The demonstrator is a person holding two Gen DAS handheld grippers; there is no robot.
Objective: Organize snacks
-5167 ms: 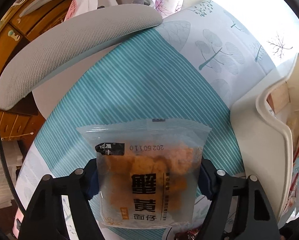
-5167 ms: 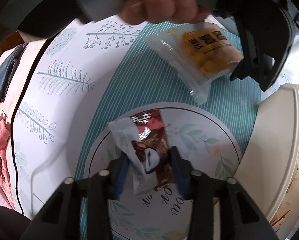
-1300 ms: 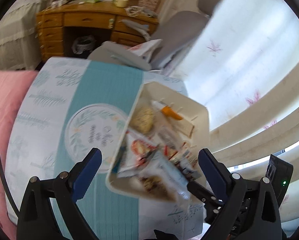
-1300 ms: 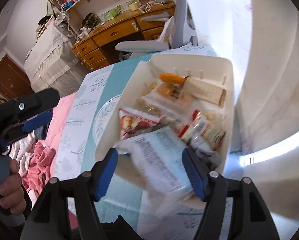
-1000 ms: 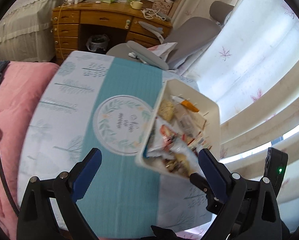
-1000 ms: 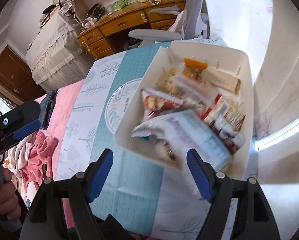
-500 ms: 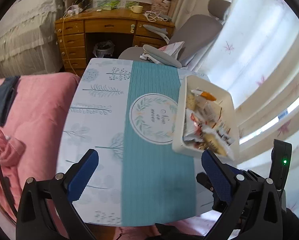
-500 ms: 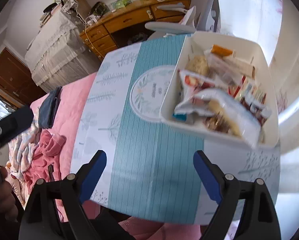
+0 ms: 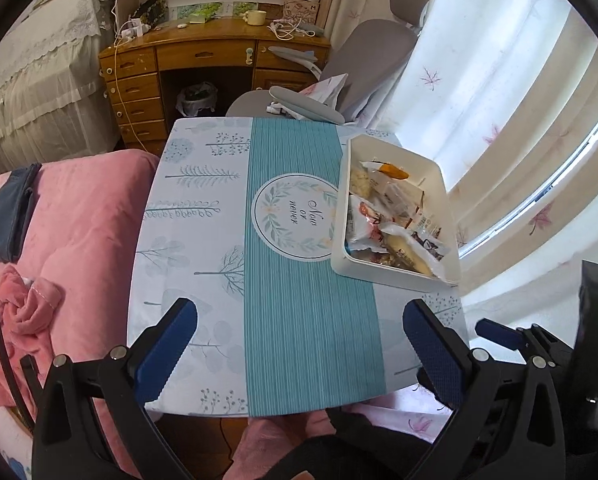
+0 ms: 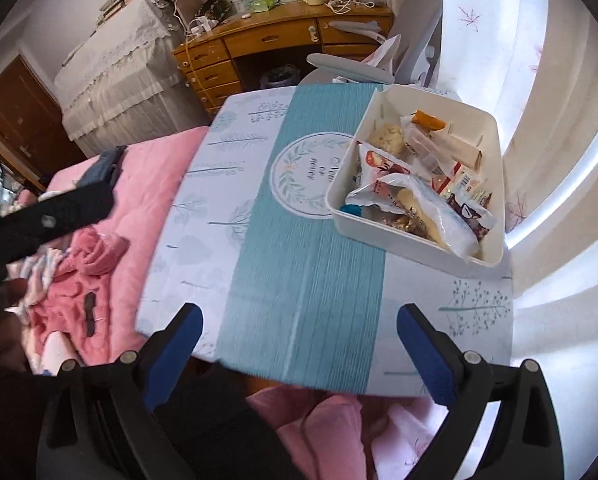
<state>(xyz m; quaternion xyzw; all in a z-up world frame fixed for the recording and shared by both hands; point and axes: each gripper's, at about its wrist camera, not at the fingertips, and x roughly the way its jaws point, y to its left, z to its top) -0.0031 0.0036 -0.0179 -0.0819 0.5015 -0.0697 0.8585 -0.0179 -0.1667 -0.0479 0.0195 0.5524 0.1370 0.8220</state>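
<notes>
Nearest to us, the left gripper (image 9: pixel 299 344) hangs above the near edge of the tabletop (image 9: pixel 203 240) with its blue-padded fingers (image 9: pixel 165 346) spread wide and nothing between them. Our right gripper (image 10: pixel 299 344) is likewise held off the near edge, fingers (image 10: pixel 427 356) spread apart and bare. In the left wrist view, part of the right gripper shows at the lower right; in the right wrist view, the left one crosses the left side as a dark bar.

The tabletop wears a pale cloth printed with trees, with one teal striped band (image 9: pixel 299 320) running from the near edge to the far one. On that band sits one round wreath emblem (image 9: pixel 295 216) with script lettering.

Just beside the emblem, toward the right far corner, stands one white bin (image 9: pixel 395 276), (image 10: pixel 495 184), its left wall overlapping the emblem's edge. The snack packets (image 9: pixel 395 224), (image 10: pixel 419 184) lie heaped inside it; we cannot count them exactly, as they overlap, but there are clearly many. A long clear packet (image 10: pixel 439 216) lies on top near the front.

To the left, one bed with a pink quilt (image 9: pixel 79 208) lies against the tabletop. Beyond, one grey office chair (image 9: pixel 363 64) stands at the far edge, then one wooden desk (image 9: pixel 203 56) with drawers, and curtains (image 9: pixel 479 80) along the right.
</notes>
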